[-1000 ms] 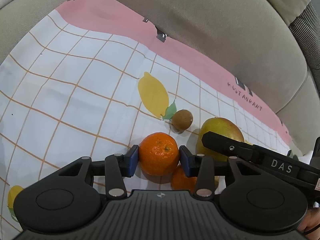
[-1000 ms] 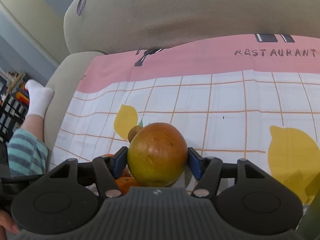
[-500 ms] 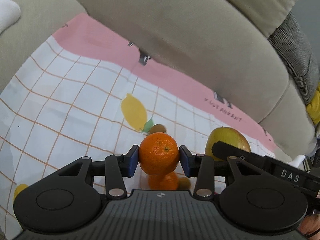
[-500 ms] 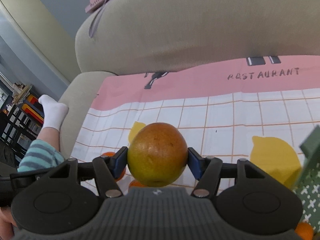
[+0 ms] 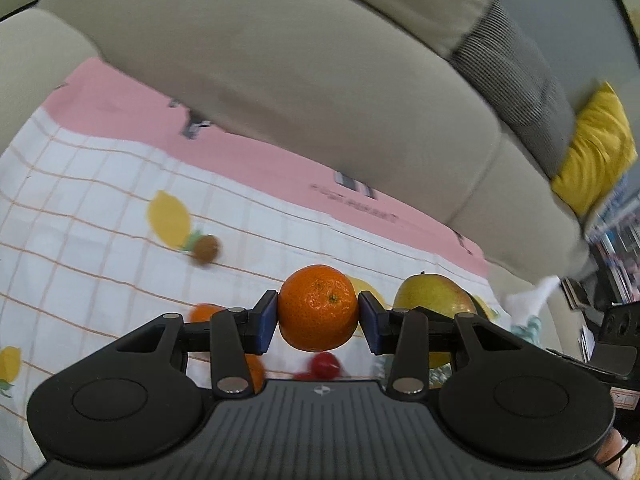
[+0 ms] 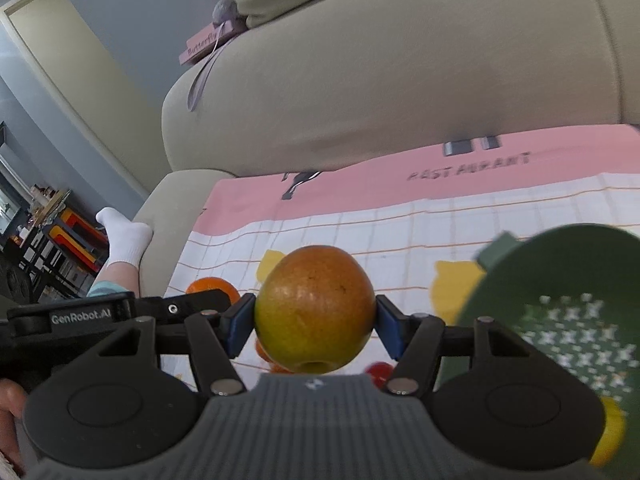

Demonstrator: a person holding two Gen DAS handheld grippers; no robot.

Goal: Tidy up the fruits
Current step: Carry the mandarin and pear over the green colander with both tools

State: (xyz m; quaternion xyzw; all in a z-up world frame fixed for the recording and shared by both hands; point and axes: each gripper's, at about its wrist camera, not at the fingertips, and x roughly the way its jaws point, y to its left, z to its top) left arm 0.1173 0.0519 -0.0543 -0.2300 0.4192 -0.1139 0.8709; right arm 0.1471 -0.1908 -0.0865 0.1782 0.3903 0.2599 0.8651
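My left gripper (image 5: 318,316) is shut on an orange mandarin (image 5: 318,307) and holds it above the checked cloth (image 5: 100,184). My right gripper (image 6: 316,322) is shut on a yellow-red mango (image 6: 315,314), also lifted; the mango shows to the right in the left wrist view (image 5: 432,294). A green perforated basket (image 6: 568,320) is at the right of the right gripper. On the cloth lie a brown kiwi (image 5: 206,249), more mandarins (image 5: 204,313) and a red fruit (image 5: 325,364). The left gripper's mandarin shows in the right wrist view (image 6: 208,286).
A beige sofa backrest (image 5: 300,92) rises behind the cloth. A yellow cushion (image 5: 596,152) and a grey one (image 5: 516,80) lie at the far right. A child's socked foot (image 6: 124,236) rests on the sofa's left arm. A yellow fruit (image 6: 610,436) sits by the basket.
Both grippers rose and swung right with their fruits. The green basket has come into the right wrist view. The kiwi and loose mandarins have fallen behind to the left.
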